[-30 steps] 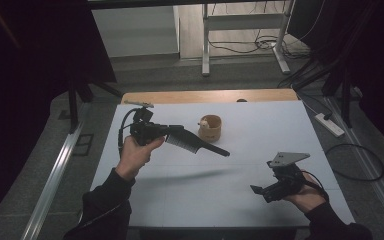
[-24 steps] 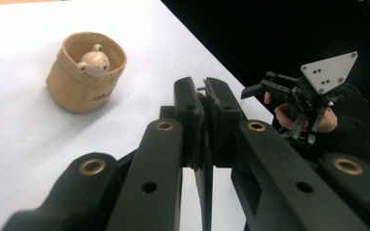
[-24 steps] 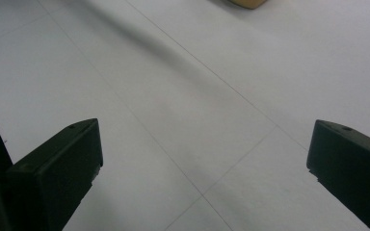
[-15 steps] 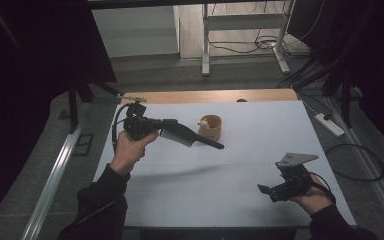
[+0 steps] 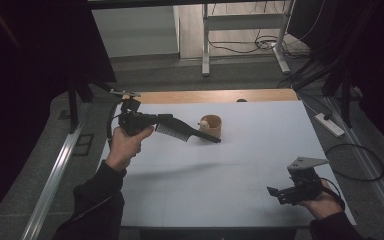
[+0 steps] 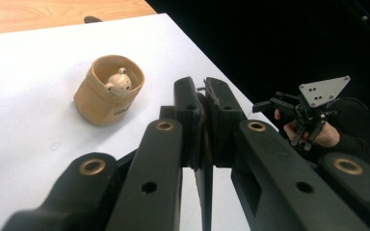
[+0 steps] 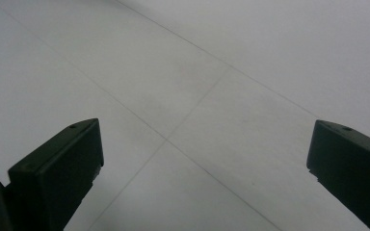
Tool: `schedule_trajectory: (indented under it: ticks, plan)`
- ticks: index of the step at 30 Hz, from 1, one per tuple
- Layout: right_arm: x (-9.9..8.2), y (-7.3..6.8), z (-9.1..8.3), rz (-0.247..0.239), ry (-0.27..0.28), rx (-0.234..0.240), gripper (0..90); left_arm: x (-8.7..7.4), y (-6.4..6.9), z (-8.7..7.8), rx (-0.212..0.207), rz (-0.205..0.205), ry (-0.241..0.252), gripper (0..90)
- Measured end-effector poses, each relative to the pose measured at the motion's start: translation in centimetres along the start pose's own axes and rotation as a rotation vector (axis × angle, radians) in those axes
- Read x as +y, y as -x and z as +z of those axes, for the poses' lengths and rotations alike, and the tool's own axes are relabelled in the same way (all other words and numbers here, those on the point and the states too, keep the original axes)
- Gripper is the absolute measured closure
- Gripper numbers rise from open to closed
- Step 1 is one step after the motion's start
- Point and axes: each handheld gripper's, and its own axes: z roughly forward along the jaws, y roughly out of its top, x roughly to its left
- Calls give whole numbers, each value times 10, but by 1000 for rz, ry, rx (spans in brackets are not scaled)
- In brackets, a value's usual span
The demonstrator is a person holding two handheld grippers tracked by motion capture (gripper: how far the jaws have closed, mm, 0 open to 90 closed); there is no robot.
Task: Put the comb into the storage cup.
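Observation:
My left gripper [image 5: 167, 121] hangs over the table's far left, shut on a black comb [image 5: 190, 134] whose thin handle reaches right to the front of a tan cup [image 5: 211, 126]. The left gripper view looks along its closed jaws [image 6: 204, 91] with the comb edge-on between them. Beyond them stands the cup [image 6: 108, 89], with a small bear figure inside. Low over the near right corner, my right gripper [image 5: 280, 192] is open, its jaws wide apart over bare table [image 7: 204, 134].
The white table [image 5: 240, 170] has a wooden strip [image 5: 215, 96] along its far edge. A power strip [image 5: 329, 125] and cables lie on the floor to the right. A metal rail [image 5: 55, 175] runs along the left side.
My left hand has drawn the comb left and slightly up, away from the table's middle. My right hand has slid toward the near right corner.

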Motion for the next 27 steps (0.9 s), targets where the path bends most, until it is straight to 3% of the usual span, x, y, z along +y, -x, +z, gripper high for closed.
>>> schedule_trajectory:
  ticks: [10, 27]
  plan:
    - [-9, 3, -15, 66, 12, -40, 0, 8, -2, -7, 27, -5, 5, 837]
    - [-17, 0, -26, 72, 6, -82, 2, 27, -9, -12, 64, -20, 24, 838]
